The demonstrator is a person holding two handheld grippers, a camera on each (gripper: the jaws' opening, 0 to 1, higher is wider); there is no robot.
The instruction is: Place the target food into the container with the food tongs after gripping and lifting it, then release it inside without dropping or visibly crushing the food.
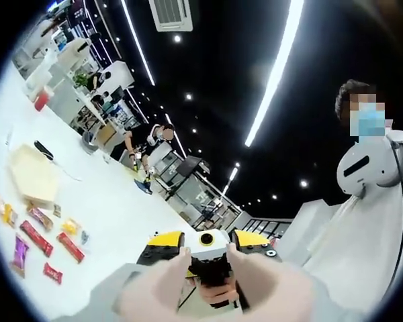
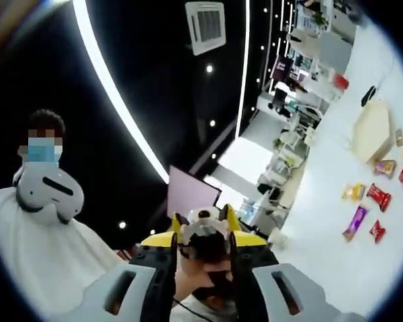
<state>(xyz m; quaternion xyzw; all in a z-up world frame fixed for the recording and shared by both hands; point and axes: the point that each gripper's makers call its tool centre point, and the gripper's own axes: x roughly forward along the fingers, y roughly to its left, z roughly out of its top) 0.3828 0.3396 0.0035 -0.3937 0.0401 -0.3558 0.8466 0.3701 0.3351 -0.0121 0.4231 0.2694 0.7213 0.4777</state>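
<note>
Both tongs raised and facing each other, well away from the white worktop (image 1: 114, 208).

Your left tongs (image 1: 208, 295) and right tongs (image 2: 203, 285) point at one another, each view catching the other tool's yellow-and-black head; the jaw tips are blurred, so you cannot tell whether either pair is released or clenched, and no food is seen between them. The snack packets (image 1: 37, 236) lie scattered on the worktop beside the pale wooden container (image 1: 33, 176), also seen in the right gripper view (image 2: 371, 131). Which packet is the target cannot be told. Judged from this, the task has not begun: your next move calls for lowering one pair of tongs toward a packet and closing gently.
</note>
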